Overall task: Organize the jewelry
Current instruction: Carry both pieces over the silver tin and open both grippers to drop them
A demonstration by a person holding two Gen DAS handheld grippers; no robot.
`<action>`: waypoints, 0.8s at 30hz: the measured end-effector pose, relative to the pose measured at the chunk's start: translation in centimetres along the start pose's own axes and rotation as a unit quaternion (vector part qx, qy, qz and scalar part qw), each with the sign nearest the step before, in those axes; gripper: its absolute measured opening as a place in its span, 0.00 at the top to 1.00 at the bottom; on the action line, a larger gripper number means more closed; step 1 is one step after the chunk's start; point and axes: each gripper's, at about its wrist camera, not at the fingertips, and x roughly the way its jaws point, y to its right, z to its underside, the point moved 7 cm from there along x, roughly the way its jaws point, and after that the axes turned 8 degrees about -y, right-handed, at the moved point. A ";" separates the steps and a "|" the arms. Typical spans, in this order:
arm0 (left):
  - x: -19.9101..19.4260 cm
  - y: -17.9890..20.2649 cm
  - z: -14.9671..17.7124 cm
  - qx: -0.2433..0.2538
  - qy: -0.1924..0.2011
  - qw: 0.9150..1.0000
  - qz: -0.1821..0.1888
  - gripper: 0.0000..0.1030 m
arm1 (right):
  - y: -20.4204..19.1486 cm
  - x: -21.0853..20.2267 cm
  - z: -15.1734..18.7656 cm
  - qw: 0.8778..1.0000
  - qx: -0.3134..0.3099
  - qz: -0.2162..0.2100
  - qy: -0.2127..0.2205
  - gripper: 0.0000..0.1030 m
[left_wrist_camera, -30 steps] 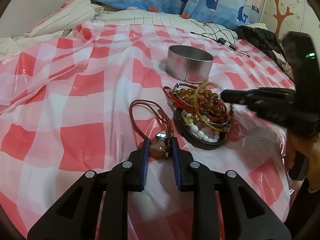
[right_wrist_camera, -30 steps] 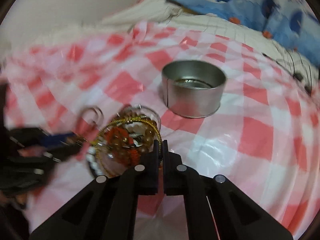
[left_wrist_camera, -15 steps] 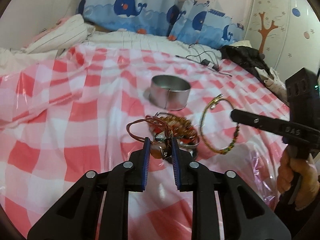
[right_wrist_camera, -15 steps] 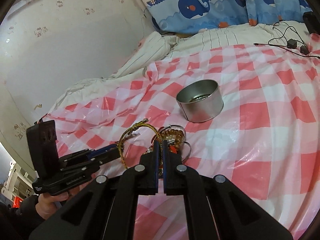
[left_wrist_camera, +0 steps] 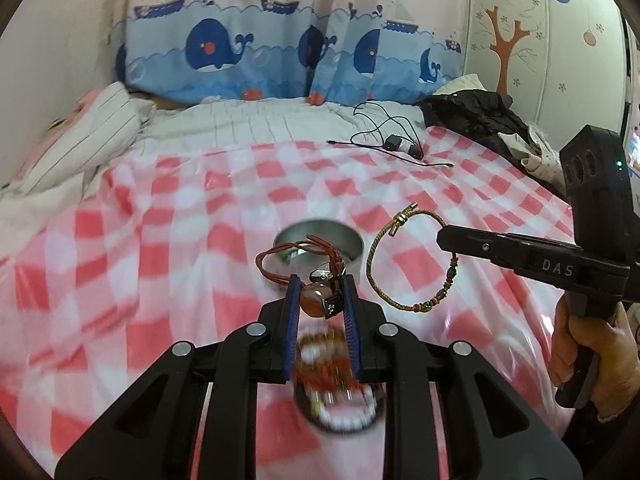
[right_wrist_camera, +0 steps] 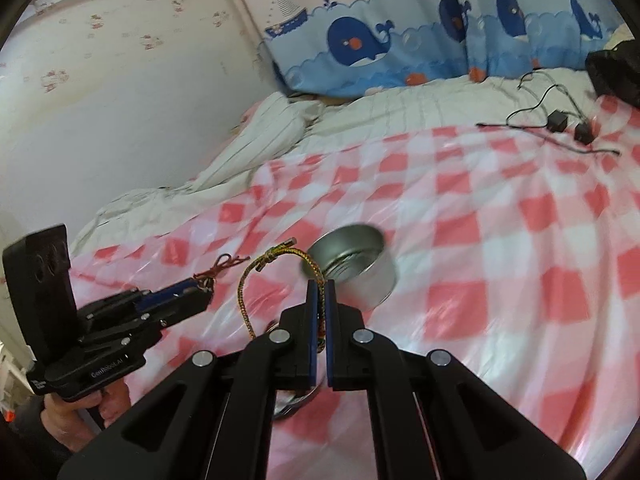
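The left claw is closed narrowly on the amber-brown stone pendant of a thin brown leather cord bracelet, whose loop and small metal charms stick out past the blue pads, lifted clear of the bed. The right claw is pinched fully together on a gold-and-green braided cord bracelet, which hangs from its tip as an open ring in the air; in the right wrist view the same braid arches up to the left of the pads. A hand grips the right tool's handle at the right border of the left wrist view. Beyond both claws, a round, shallow silver metal tin sits open on the pink-and-white checked plastic sheet spread over the bed, about the middle of the sheet. Directly beneath the left claw, a blurred pile of remaining beaded bracelets, white, amber and red, lies on the sheet nearer the front edge. At the far edge of the sheet lie black charger cables, and blue whale-print pillows stand along the head of the bed.
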 end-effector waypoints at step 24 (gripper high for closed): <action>6.4 -4.0 -1.7 -0.030 -0.067 0.997 0.024 0.53 | 2.6 11.0 -3.9 0.994 -0.029 0.080 -0.074 0.91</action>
